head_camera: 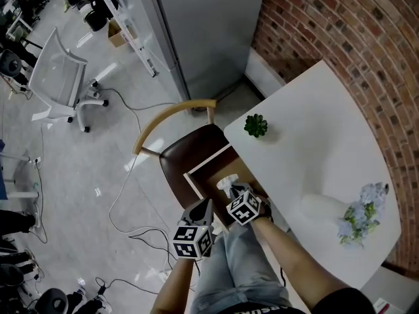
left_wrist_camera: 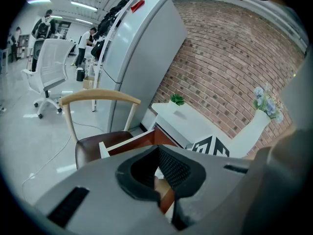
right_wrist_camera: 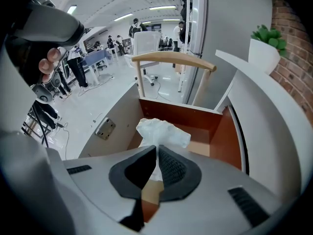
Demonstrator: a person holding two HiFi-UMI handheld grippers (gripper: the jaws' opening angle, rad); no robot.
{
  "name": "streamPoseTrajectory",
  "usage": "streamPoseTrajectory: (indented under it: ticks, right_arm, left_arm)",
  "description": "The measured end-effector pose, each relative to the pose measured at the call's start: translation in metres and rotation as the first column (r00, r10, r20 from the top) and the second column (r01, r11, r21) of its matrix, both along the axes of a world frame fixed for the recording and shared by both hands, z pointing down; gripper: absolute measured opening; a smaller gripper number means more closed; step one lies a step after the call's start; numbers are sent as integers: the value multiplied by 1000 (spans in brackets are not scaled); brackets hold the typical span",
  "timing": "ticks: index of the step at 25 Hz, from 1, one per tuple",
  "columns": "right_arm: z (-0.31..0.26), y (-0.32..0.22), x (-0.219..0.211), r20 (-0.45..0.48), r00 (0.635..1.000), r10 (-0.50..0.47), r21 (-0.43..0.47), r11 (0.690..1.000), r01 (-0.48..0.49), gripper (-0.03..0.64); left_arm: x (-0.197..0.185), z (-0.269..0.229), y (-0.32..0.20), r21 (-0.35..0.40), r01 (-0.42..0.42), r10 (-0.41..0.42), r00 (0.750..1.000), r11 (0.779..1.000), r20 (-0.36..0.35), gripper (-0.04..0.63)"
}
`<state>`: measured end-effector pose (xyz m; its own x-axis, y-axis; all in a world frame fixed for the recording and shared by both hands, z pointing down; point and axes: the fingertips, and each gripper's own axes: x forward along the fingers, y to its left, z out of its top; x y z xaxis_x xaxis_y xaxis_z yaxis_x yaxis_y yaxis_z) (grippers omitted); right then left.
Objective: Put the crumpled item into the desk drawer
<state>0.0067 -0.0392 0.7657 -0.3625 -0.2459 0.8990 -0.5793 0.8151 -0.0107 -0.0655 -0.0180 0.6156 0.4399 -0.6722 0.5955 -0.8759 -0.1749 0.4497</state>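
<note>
now, right tongs [right_wrist_camera: 157, 150]: pinched shut on the lower tail of the crumpled item [right_wrist_camera: 162, 130], so the white wad stands up past the tips and could drop free once they part.
where the item is: lower middle of the head view, in the air over the open drawer [right_wrist_camera: 182, 112]; as far as i can tell it isn't resting on the drawer's floor.
left tongs [left_wrist_camera: 157, 152]: closed tip to tip with nothing in them, held low at the left beside the drawer's outer side, probably ready to push it shut.
drawer: pulled out from under the white counter [head_camera: 308, 142]; what shows of its wooden floor looks bare, so there's room to set the item down.
edges: the counter's lip overhangs at the right of the right gripper view, and the drawer's far wall lies ahead. a chair [head_camera: 186, 159] sits just beyond, likely limiting any further slide.
clear of the work: potted plant [head_camera: 255, 125] and flowers [head_camera: 363, 208] sit well apart on the counter.
</note>
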Motion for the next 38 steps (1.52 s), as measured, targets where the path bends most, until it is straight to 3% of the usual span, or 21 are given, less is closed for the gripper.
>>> streamPoseTrajectory:
  ticks: [27, 38]
  right_arm:
    - [40, 1, 4, -88, 989, -115, -48, 993, 111, 9]
    - [56, 2, -2, -118, 971, -209, -50, 978, 204, 9]
  left_arm:
    - [-4, 17, -4, 4, 48, -48, 999, 999, 4, -3]
    - [-11, 27, -8, 12, 70, -70, 997, 998, 22, -3]
